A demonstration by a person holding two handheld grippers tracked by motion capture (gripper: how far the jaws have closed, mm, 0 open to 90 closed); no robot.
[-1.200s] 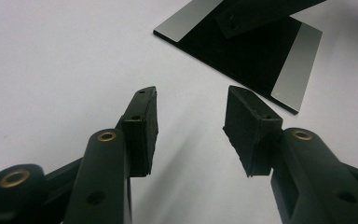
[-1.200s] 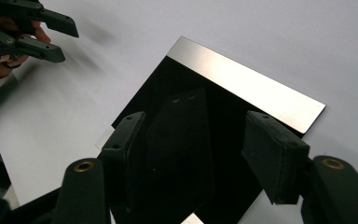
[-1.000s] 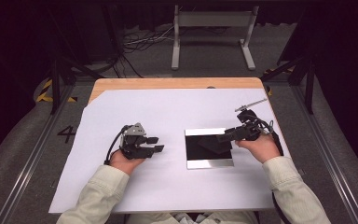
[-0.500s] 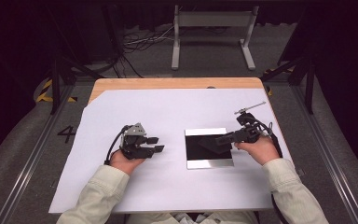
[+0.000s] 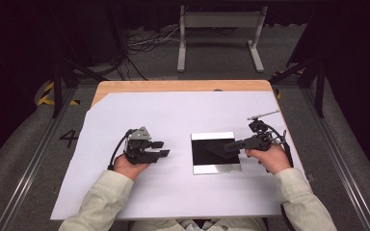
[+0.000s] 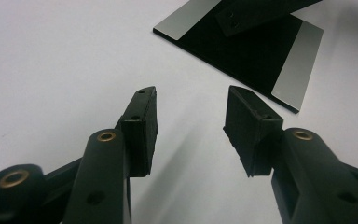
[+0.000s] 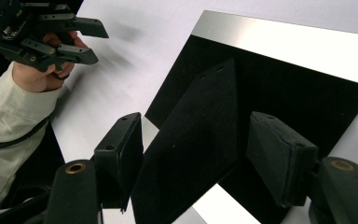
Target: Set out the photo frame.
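Black, silver-edged plate (image 5: 216, 163) lies flat on the white sheet (image 5: 173, 115). The right gripper (image 5: 229, 145) hangs over the plate's right half, jaws just opening, pads gripping nothing. The left gripper (image 5: 164, 148), also released and empty, sits well left of the plate, pointing at it.

A black panel (image 7: 191, 154) standing between the right gripper's (image 7: 193, 163) jaws hides part of the mirrored plate (image 7: 307, 51) beneath, its lower end cut off.

The high view looks down on the bench (image 5: 125, 192); both claw-mounted cameras sit low, close, sharing the mirror plate (image 6: 289, 65).
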